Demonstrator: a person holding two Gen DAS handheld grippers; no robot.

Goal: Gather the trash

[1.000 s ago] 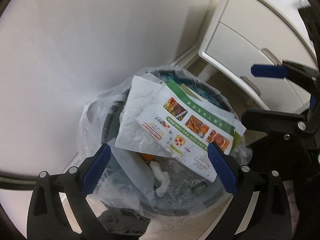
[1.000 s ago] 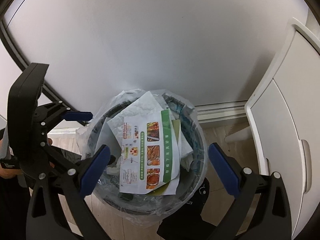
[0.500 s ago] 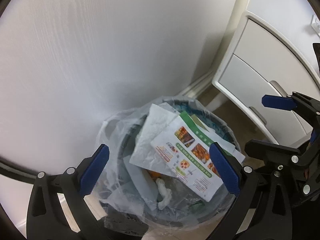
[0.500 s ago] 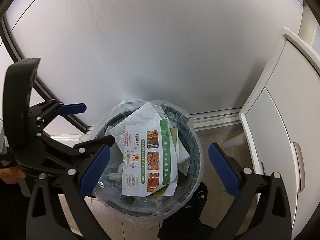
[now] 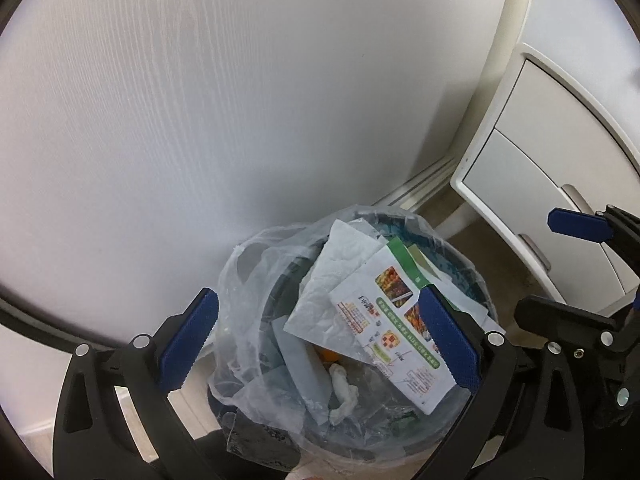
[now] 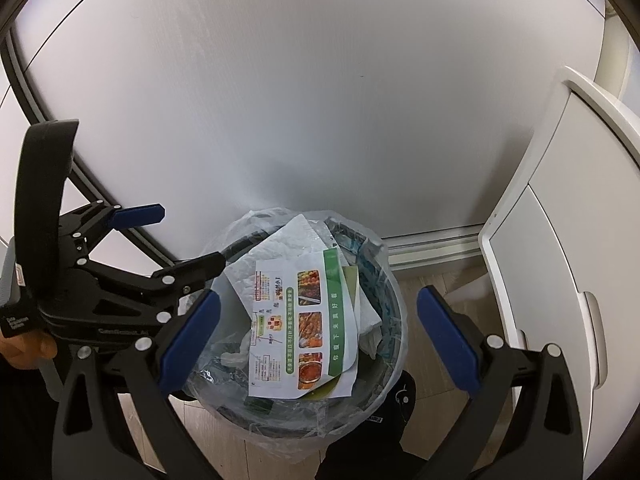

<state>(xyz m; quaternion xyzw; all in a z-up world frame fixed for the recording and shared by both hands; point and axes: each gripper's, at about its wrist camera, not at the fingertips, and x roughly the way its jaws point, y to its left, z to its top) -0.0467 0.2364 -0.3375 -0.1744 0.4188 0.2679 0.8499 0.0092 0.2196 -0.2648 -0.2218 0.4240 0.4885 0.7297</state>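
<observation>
Both grippers have risen from the round liner-lined bin [image 5: 352, 320]; left gripper [image 5: 316, 340] and right gripper [image 6: 316, 336] gape empty; probably grasp the loose clear plastic liner [image 5: 256, 292], lower centre, evenly

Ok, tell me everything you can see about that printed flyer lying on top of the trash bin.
The flyer is a white glossy-looking sheet printed with food photos, small text blocks and a green band along one edge. It lies flat but tilted on top of the trash, resting on crumpled white paper and overhanging the rim of the bin, which is lined with a clear plastic bag. Neither gripper touches it; both are open above the bin.
</observation>
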